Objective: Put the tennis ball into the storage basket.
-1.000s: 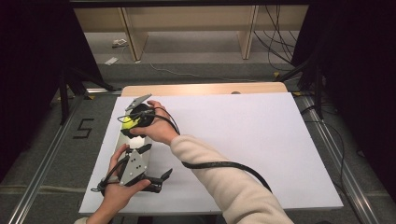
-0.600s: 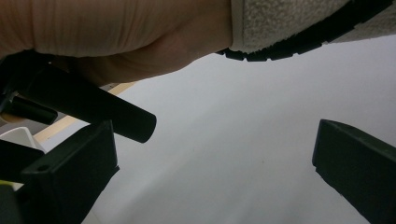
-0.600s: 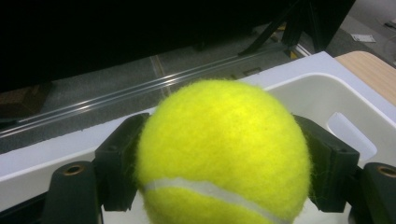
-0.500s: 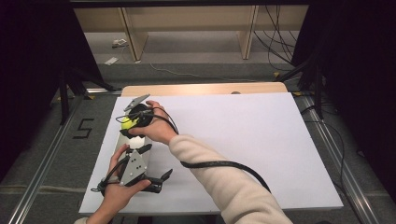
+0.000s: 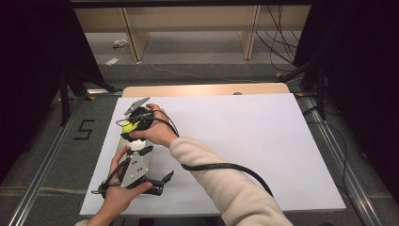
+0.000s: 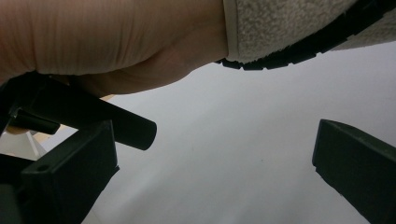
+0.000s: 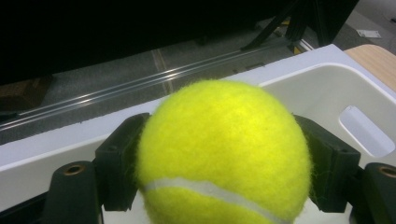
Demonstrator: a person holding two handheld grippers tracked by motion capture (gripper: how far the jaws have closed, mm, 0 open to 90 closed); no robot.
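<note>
the right gripper (image 7: 219, 163) clamps a tennis ball (image 7: 223, 154) over a white bin (image 7: 317, 88) at the white table (image 5: 244, 141) left edge; the left gripper (image 6: 215, 172) gapes empty nearby; grey floor (image 5: 47, 155) around.

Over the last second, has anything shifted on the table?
Barely anything. The right gripper stays shut on the tennis ball over the white bin at the table's left edge. The left gripper stays open and low on the white tabletop, holding nothing.
</note>
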